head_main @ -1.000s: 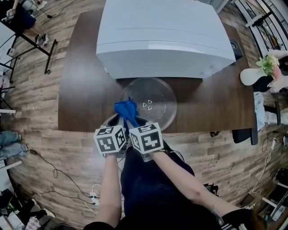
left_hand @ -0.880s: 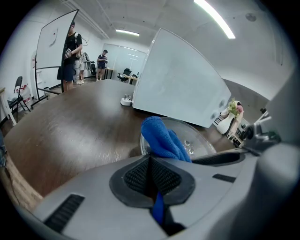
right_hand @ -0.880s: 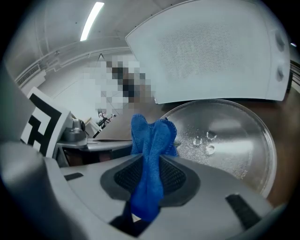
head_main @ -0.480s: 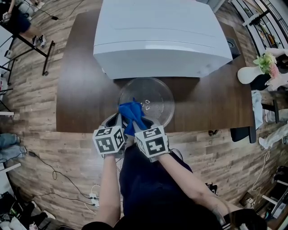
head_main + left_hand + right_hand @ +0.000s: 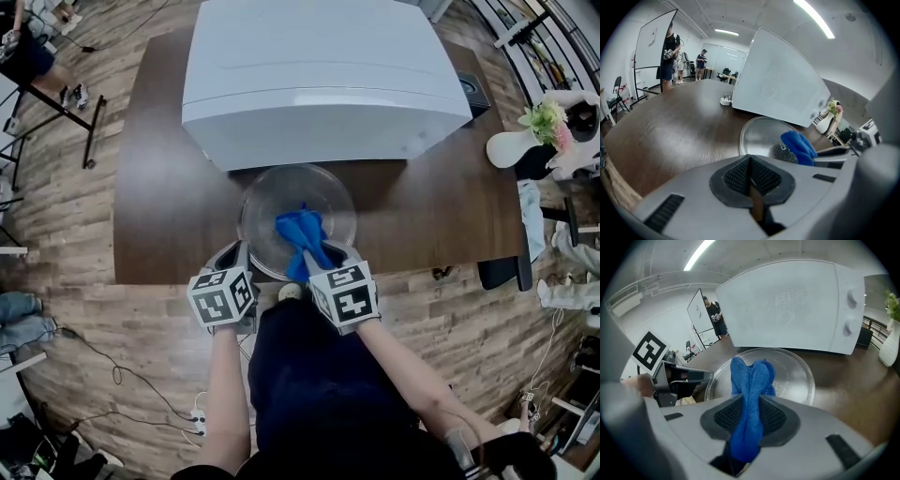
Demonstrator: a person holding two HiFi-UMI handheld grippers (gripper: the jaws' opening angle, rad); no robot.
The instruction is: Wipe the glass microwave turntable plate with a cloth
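The clear glass turntable plate (image 5: 272,192) lies on the dark table in front of the white microwave (image 5: 319,75). My right gripper (image 5: 317,255) is shut on a blue cloth (image 5: 302,229), whose bunched end rests on the plate's middle. In the right gripper view the cloth (image 5: 751,376) runs up between the pads onto the plate (image 5: 794,376). My left gripper (image 5: 238,259) sits at the plate's near-left rim. In the left gripper view its jaws (image 5: 750,161) are closed where the rim of the plate (image 5: 759,133) meets them, and the cloth (image 5: 799,146) shows to the right.
The brown table (image 5: 169,187) ends just under both grippers, with wood floor below. A white vase with flowers (image 5: 525,141) and a black object (image 5: 472,86) sit at the right. Several people (image 5: 670,51) stand far off by a whiteboard.
My right gripper has slid the blue cloth from the plate's near-left part to its middle and right. The left gripper has stayed at the rim.
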